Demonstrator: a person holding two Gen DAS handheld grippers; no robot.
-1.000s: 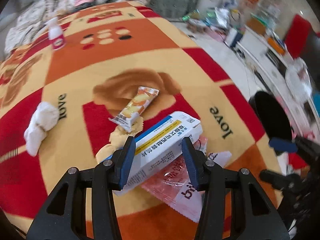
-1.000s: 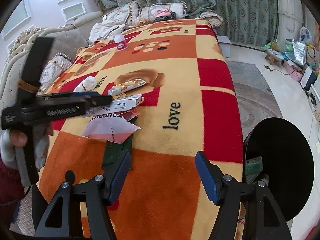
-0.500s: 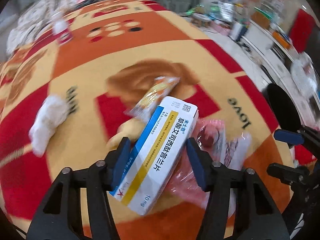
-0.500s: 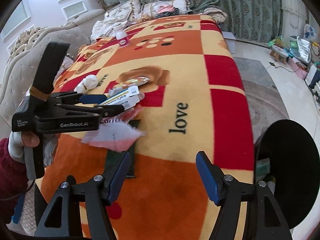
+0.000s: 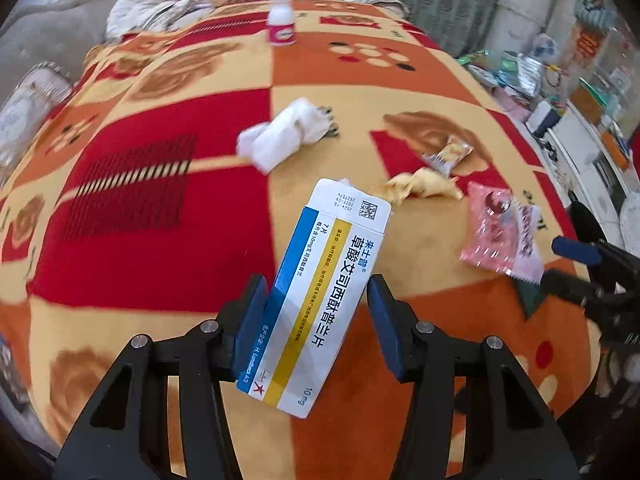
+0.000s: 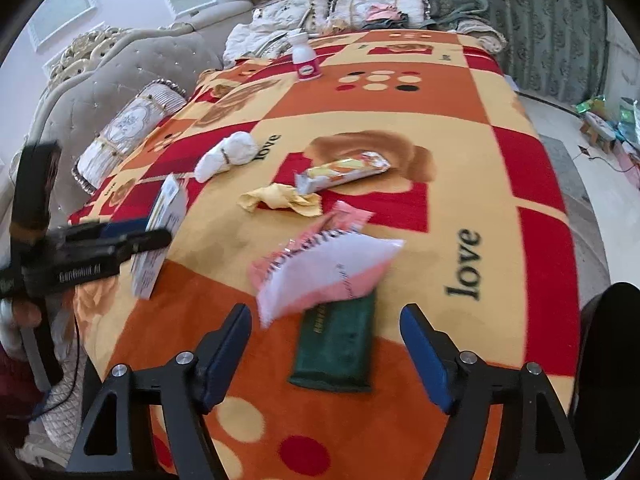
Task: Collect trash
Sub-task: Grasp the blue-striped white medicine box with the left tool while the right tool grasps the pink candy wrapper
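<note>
My left gripper (image 5: pixel 316 316) is shut on a white, blue and yellow medicine box (image 5: pixel 320 292), held above the blanket; the box also shows in the right wrist view (image 6: pixel 158 236). My right gripper (image 6: pixel 326 346) is open and empty, low over a dark green packet (image 6: pixel 336 348) and a pink-and-white wrapper (image 6: pixel 324 268). Other trash lies on the blanket: a crumpled yellow wrapper (image 6: pixel 280 200), a snack bar wrapper (image 6: pixel 342 172) and a white tissue wad (image 6: pixel 226 156).
A patterned red, orange and yellow blanket (image 6: pixel 400 112) covers the bed. A small white bottle with a pink label (image 6: pixel 306 60) stands at the far end. A black bin (image 6: pixel 608 360) sits at the right edge. Pillows (image 6: pixel 128 132) lie to the left.
My left gripper has lifted the medicine box and swung left, away from the wrapper pile. My right gripper has moved in closer over the green packet and pink wrapper.
</note>
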